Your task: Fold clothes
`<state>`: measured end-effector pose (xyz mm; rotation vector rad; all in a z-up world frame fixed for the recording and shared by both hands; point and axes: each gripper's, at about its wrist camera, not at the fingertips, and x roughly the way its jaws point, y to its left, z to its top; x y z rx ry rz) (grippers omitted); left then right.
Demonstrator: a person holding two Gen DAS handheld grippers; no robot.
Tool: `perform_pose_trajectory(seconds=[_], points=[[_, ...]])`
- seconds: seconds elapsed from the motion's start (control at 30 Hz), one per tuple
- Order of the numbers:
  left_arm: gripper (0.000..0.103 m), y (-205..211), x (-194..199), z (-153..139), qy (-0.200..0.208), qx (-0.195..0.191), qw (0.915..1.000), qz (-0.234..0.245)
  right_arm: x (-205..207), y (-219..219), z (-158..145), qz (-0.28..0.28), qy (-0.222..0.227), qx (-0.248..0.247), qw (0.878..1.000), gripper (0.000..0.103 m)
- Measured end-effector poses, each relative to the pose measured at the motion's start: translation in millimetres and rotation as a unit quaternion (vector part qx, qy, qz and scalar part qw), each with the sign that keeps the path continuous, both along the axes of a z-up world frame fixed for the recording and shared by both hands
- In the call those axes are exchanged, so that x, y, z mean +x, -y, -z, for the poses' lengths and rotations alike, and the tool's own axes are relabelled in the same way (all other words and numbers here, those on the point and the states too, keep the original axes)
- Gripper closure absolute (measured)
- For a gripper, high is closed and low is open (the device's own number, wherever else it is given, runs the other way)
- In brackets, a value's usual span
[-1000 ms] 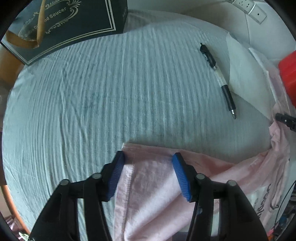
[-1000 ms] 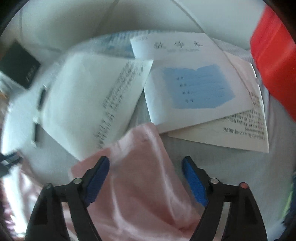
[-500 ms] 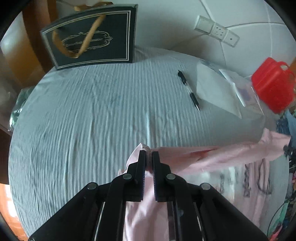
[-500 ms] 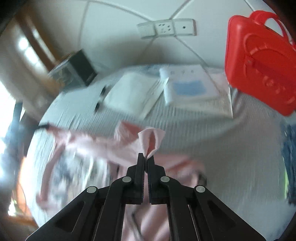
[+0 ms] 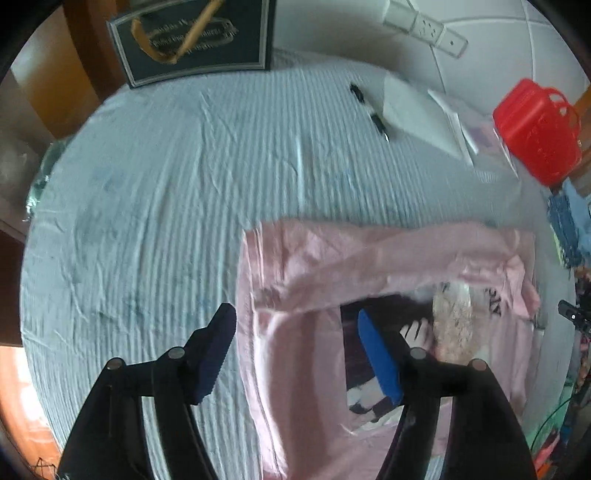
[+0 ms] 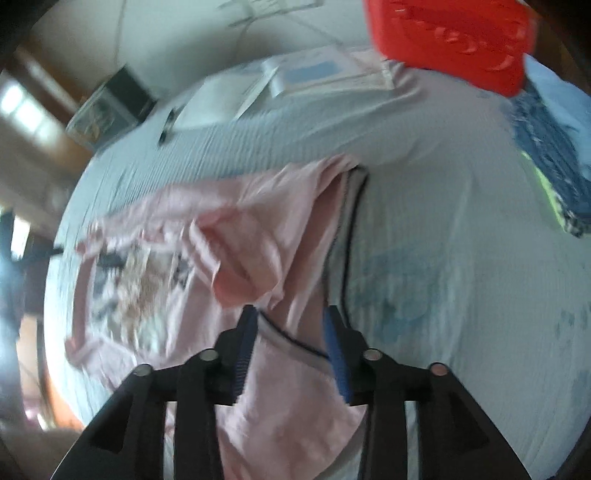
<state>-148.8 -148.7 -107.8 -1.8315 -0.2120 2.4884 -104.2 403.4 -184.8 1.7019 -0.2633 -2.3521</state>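
Observation:
A pink shirt [image 5: 369, 251] with a printed front lies on the pale blue striped tablecloth [image 5: 147, 184]. Its upper part is folded down over the print. My left gripper [image 5: 295, 317] hovers above the shirt's left edge. Its jaws are opening and the pads touch no cloth. In the right wrist view the same shirt [image 6: 258, 221] lies rumpled, with a dark-trimmed edge on its right side. My right gripper [image 6: 291, 312] hangs over that edge, its jaws opening as well, with fabric below them but not pinched.
A dark gift bag [image 5: 192, 37] stands at the table's far edge. A pen [image 5: 369, 107] and papers [image 5: 417, 110] lie at the far right beside a red plastic case [image 5: 535, 129]. A power strip [image 5: 424, 26] is on the wall. Blue patterned cloth [image 6: 546, 147] lies at the right.
Both grippers closed on the shirt's far edge, lifted it and carried it toward the near side. Now both have opened and the fold lies over the shirt.

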Motion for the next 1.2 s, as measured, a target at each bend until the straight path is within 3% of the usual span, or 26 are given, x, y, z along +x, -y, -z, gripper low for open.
perform_pose_trajectory(seconds=[0.1, 0.2, 0.33, 0.4, 0.47, 0.5, 0.53, 0.57, 0.67, 0.7, 0.73, 0.9, 1.03, 1.2], points=[[0.035, 4.1, -20.6, 6.1, 0.007, 0.005, 0.9998, -0.019, -24.1, -12.0, 4.8, 0.069, 0.023, -0.024, 0.997, 0.062], [0.035, 3.9, -48.7, 30.4, 0.03, -0.019, 0.9991, -0.026, -53.8, -12.2, 13.8, 0.102, 0.037, -0.025, 0.994, 0.062], [0.035, 4.8, -68.5, 55.6, 0.052, -0.026, 0.9978, -0.032, -89.5, 6.7, 26.2, 0.087, 0.044, -0.013, 0.995, 0.062], [0.045, 2.7, -72.0, 62.9, 0.056, -0.023, 0.9978, -0.027, -106.4, 19.6, 37.0, 0.076, 0.049, 0.004, 0.996, 0.055], [0.07, -2.2, -73.5, 70.3, 0.06, -0.033, 0.9975, -0.018, -120.9, 31.6, 51.5, 0.064, 0.065, 0.018, 0.996, 0.049], [0.075, -3.9, -74.1, 72.6, 0.061, -0.04, 0.9972, -0.016, -126.8, 36.9, 59.0, 0.056, 0.077, 0.022, 0.995, 0.054], [0.08, -4.9, -75.4, 74.7, 0.058, -0.056, 0.9966, -0.016, -131.5, 45.0, 65.4, 0.033, 0.084, 0.041, 0.995, 0.081], [0.081, -5.1, -77.1, 76.3, 0.054, -0.071, 0.9958, -0.018, -136.1, 53.5, 71.7, 0.009, 0.09, 0.063, 0.994, 0.096], [0.081, -1.5, -86.0, 73.6, 0.034, -0.09, 0.9946, -0.039, -148.3, 46.5, 65.8, 0.036, 0.056, 0.13, 0.989, 0.095], [0.081, -0.4, -89.0, 70.7, 0.024, -0.094, 0.9941, -0.046, -151.0, 39.8, 58.7, 0.06, 0.036, 0.145, 0.987, 0.078], [0.081, 1.4, -91.5, 65.8, 0.015, -0.098, 0.9934, -0.056, -150.8, 33.6, 49.4, 0.083, 0.018, 0.151, 0.985, 0.055], [0.08, 0.7, -81.8, 37.7, 0.007, -0.041, 0.9981, -0.045, -122.3, 31.6, 19.2, 0.058, -0.008, 0.086, 0.995, 0.052], [0.052, -6.9, -62.1, 32.9, 0.017, -0.012, 0.9996, -0.021, -94.8, 41.0, 18.1, 0.031, 0.022, 0.035, 0.999, 0.052], [0.05, -17.3, -38.0, 47.1, 0.034, -0.005, 0.9993, -0.011, -85.0, 51.4, 23.9, 0.023, 0.03, 0.055, 0.998, 0.052]])
